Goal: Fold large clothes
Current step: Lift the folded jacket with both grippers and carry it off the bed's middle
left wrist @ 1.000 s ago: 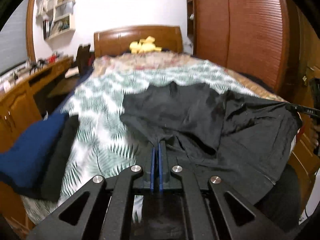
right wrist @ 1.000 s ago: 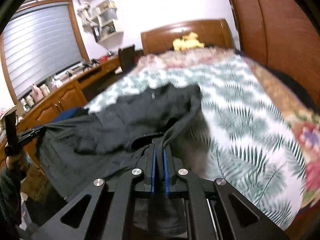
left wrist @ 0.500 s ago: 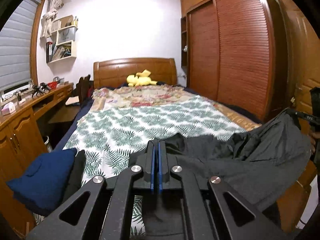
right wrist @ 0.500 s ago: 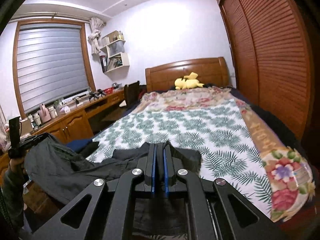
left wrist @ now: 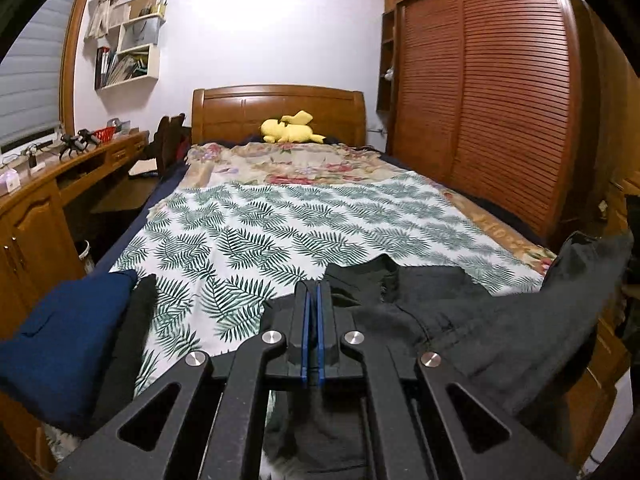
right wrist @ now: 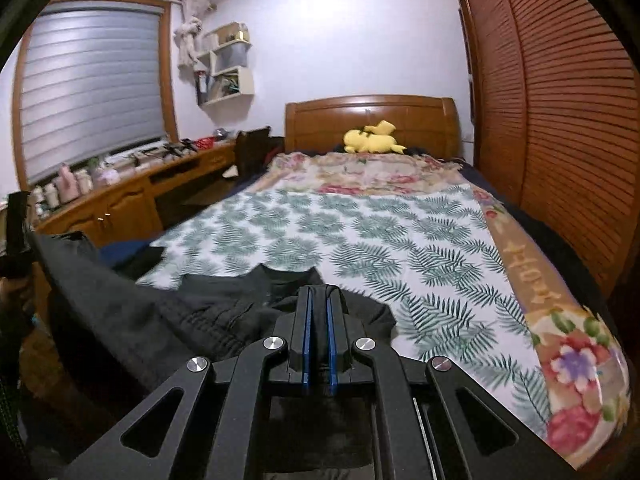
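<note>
A large black garment [left wrist: 500,320] hangs stretched between my two grippers over the foot of the bed. Only its far edge rests on the leaf-patterned bedspread [left wrist: 260,232]. My left gripper [left wrist: 313,292] is shut on one corner of the cloth, which droops below the fingers. In the right wrist view the right gripper [right wrist: 319,294] is shut on the other corner, with black fabric bunched between its blue pads [right wrist: 306,320]. The garment [right wrist: 160,320] runs leftwards from there to the left gripper [right wrist: 16,232], held in a hand at the frame's edge.
A folded navy garment [left wrist: 60,344] and a black one [left wrist: 132,320] lie on the bed's near left corner. A yellow plush toy [left wrist: 290,130] sits by the headboard. A wooden desk [left wrist: 40,208] runs along the left and a slatted wardrobe [left wrist: 500,100] along the right.
Both grippers rose and drew back with the garment. It lay spread further up the bed before; now it is lifted and pulled toward the bed's foot.
</note>
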Motion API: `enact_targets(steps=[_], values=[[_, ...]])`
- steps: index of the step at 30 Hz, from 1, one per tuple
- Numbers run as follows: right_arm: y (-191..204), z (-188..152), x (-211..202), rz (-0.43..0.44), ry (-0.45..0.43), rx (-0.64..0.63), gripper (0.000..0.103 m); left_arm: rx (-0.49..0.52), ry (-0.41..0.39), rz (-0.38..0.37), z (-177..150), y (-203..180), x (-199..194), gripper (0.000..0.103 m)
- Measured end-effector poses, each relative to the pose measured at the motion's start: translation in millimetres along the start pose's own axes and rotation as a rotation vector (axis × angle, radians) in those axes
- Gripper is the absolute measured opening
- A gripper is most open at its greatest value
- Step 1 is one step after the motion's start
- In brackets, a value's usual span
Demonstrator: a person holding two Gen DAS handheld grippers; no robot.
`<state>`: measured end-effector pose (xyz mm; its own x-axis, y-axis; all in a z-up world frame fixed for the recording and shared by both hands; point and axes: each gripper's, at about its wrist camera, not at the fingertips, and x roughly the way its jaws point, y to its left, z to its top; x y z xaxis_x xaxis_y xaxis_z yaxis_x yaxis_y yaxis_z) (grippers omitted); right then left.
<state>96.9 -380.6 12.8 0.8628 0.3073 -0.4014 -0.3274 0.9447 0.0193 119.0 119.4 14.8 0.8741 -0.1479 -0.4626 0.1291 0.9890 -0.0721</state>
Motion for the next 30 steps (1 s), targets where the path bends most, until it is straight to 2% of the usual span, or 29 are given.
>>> enact_targets(steps=[8,15,18,21,30], values=[[-17,43,117,-0.108,0.039,0.001,0.006,-0.001,-0.001,0.053,25,8,74,0.003],[-27,51,203,-0.153,0.145,0.002,0.007,-0.068,0.001,0.018,24,25,133,0.003],[-24,52,220,-0.156,0.171,0.007,0.006,-0.089,0.002,-0.002,20,30,150,0.003],[-22,51,236,-0.174,0.2,0.002,0.006,-0.042,0.013,0.017,13,26,161,0.003],[-15,47,256,-0.225,0.232,-0.002,0.007,-0.02,0.029,0.01,4,22,170,0.003]])
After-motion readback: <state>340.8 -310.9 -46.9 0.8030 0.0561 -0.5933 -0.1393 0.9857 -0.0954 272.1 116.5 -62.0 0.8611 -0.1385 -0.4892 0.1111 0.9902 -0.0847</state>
